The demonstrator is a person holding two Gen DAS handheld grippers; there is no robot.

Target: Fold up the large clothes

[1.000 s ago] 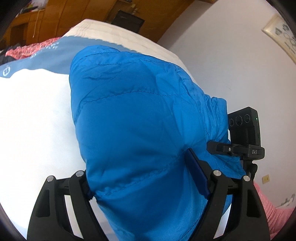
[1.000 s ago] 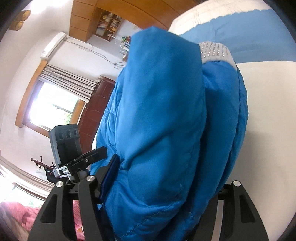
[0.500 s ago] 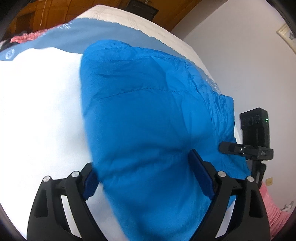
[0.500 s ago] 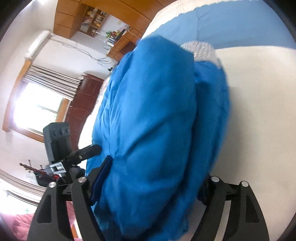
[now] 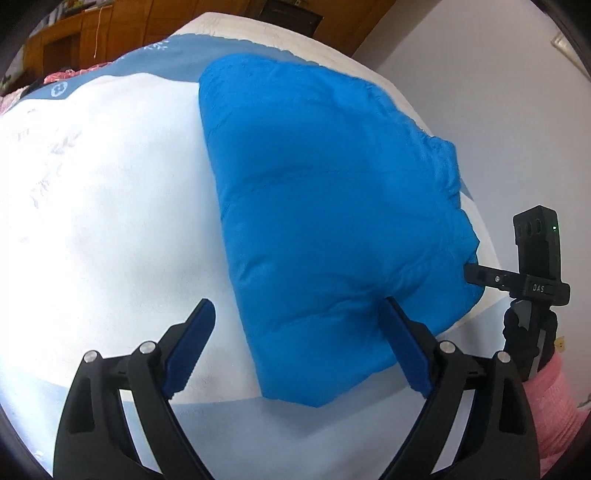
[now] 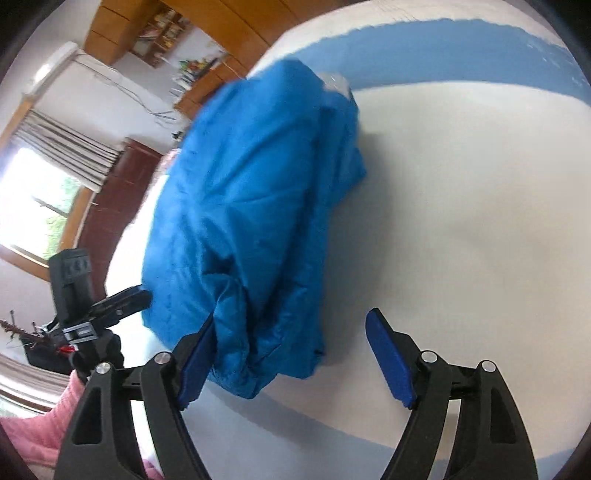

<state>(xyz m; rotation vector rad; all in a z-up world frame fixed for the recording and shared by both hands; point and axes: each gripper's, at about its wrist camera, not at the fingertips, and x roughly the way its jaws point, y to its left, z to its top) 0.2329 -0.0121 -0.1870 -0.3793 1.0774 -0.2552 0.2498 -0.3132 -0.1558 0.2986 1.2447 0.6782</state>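
Note:
A bright blue puffy jacket (image 5: 332, 206) lies folded in a thick bundle on the white bed (image 5: 110, 221). My left gripper (image 5: 295, 332) straddles its near corner, and its jaws are opening. The right pad (image 5: 402, 347) brushes the fabric while the left pad stands free over the sheet. In the right wrist view the jacket (image 6: 251, 206) shows a grey knit collar at its far end. My right gripper (image 6: 291, 354) is open. Its left pad (image 6: 195, 362) touches the bundle's near end and the other pad hovers over bare sheet.
The bed cover has a blue band (image 6: 443, 48) at the far side and another near the front edge. A person's pink sleeve (image 5: 546, 398) shows behind the other gripper. Wooden cabinets (image 5: 92, 29), a curtained window (image 6: 44, 199) and a white wall (image 5: 480, 92) surround the bed.
Both grippers let go of the jacket and their jaws spread wide. The bundle settled onto the bed and both grippers drew back from it.

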